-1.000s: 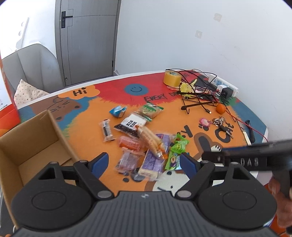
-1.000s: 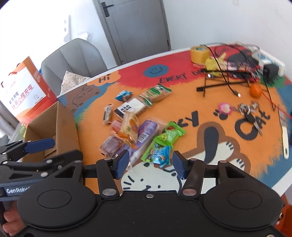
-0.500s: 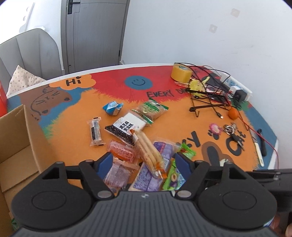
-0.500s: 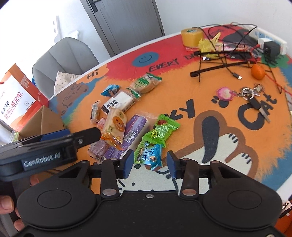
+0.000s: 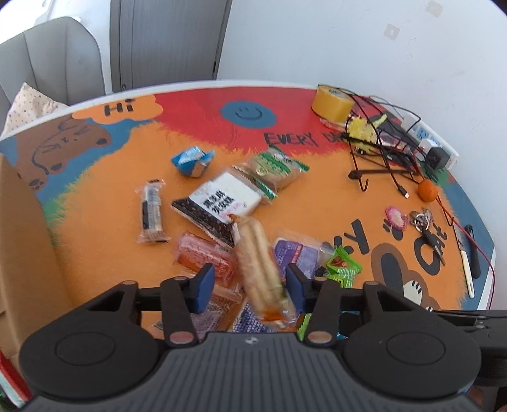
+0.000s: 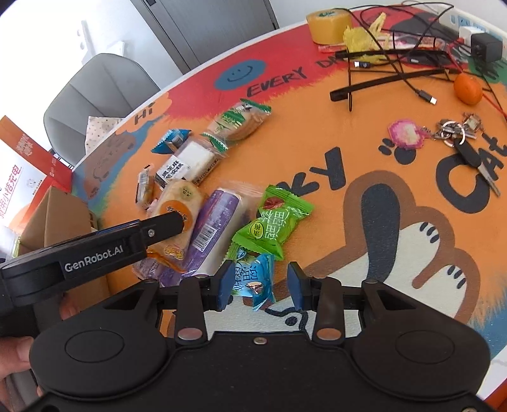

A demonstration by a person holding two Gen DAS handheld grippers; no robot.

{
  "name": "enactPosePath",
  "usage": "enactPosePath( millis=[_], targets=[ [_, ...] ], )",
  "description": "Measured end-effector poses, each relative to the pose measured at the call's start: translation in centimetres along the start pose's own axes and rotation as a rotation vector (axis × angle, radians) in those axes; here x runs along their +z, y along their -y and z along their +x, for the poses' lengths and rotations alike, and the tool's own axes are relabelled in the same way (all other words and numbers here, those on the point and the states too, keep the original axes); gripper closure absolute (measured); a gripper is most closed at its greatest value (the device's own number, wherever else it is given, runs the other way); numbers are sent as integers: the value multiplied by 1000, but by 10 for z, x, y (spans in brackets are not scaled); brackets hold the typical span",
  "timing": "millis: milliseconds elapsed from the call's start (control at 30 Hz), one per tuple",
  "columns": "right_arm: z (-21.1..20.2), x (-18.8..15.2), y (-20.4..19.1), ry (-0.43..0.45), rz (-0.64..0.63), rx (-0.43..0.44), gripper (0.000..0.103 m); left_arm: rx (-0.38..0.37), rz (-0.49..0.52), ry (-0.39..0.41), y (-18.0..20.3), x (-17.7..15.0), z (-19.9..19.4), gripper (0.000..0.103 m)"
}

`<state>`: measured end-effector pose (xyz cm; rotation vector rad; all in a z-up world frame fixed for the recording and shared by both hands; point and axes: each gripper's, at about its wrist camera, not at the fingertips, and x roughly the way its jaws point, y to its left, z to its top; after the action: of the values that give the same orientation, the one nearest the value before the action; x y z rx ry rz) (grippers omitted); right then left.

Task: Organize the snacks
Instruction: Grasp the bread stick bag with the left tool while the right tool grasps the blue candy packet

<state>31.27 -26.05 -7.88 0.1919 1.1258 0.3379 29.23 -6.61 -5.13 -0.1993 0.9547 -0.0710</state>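
Both tongs, left [image 5: 247, 283] and right [image 6: 259, 281], gape empty over snack packets [image 6: 272, 222]; cardboard box [image 5: 22, 241] contents hidden.

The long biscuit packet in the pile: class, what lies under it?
The biscuit packet lies across the purple packet, the red packet and a corner of the black-and-white packet. Anything beneath those is covered.

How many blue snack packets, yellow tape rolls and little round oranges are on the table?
blue snack packets: 2, one far back and one near the front
yellow tape roll: 1
little round orange: 1
Total: 4
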Motion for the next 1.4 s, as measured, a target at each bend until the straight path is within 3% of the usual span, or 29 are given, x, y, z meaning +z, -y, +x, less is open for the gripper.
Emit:
enactPosePath(
  millis=[100, 167, 400, 1000, 1400],
  targets=[
    [7, -1, -2, -11, -4, -8, 65, -13, -12, -28, -1, -2, 8, 78],
    [12, -1, -4, -19, -8, -11, 65, -36, -34, -29, -5, -2, 9, 82],
    [10, -1, -7, -12, -16, 6, 76, -40, -19, -9, -7, -6, -4, 82],
    [-69, -6, -20, 128, -71, -46, 77, -87, 67, 101, 2, -16, -77, 82],
    [-65, -17, -68, 129, -142, -32, 77, -55, 73, 129, -30, -32, -118, 82]
  ],
)
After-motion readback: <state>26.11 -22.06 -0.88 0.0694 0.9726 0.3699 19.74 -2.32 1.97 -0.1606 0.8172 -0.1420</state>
